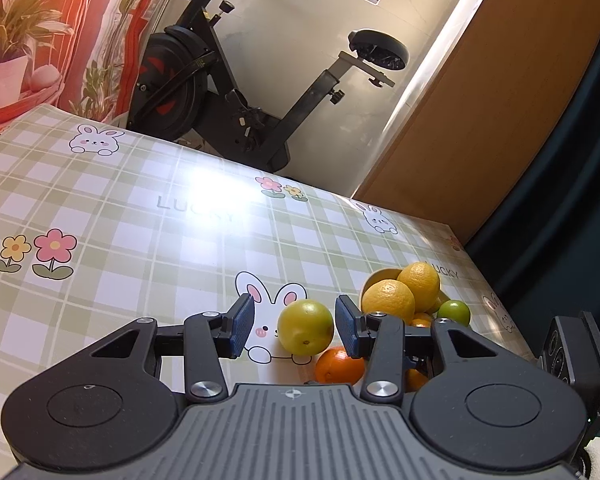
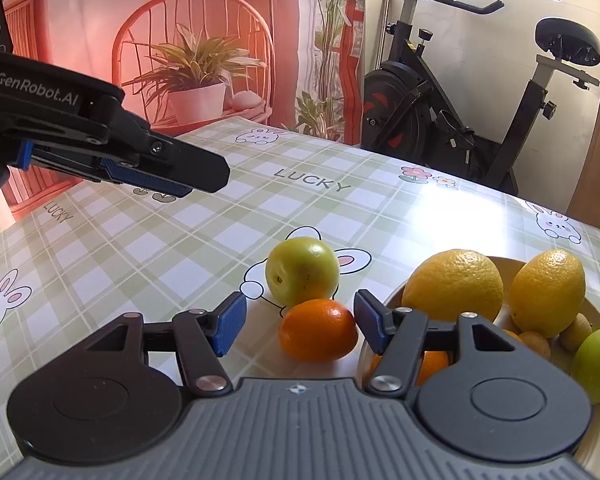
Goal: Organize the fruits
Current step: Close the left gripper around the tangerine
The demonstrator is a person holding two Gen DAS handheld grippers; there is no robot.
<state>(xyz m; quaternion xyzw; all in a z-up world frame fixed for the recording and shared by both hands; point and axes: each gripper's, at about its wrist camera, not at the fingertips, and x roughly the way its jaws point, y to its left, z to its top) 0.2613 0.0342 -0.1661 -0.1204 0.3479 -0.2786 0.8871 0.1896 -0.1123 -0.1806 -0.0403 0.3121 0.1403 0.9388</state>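
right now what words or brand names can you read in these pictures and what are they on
"GenRobot.AI": white letters on the black body of the left tongs, seen in the right wrist view.
"LUCKY": grey print on the checked tablecloth, near the middle.
"LUCKY": again at the tablecloth's left edge, turned sideways.
"LUCKY": beside the fruit bowl in the left wrist view, the first letter hidden by a lemon.
No other text is readable.

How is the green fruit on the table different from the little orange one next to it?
The green fruit is yellow-green; the orange is bright orange. The green fruit looks bigger than the orange. The green fruit lies farther from the right gripper, while the orange sits between its open fingers. Both are round, lie on the tablecloth, and are outside the bowl.
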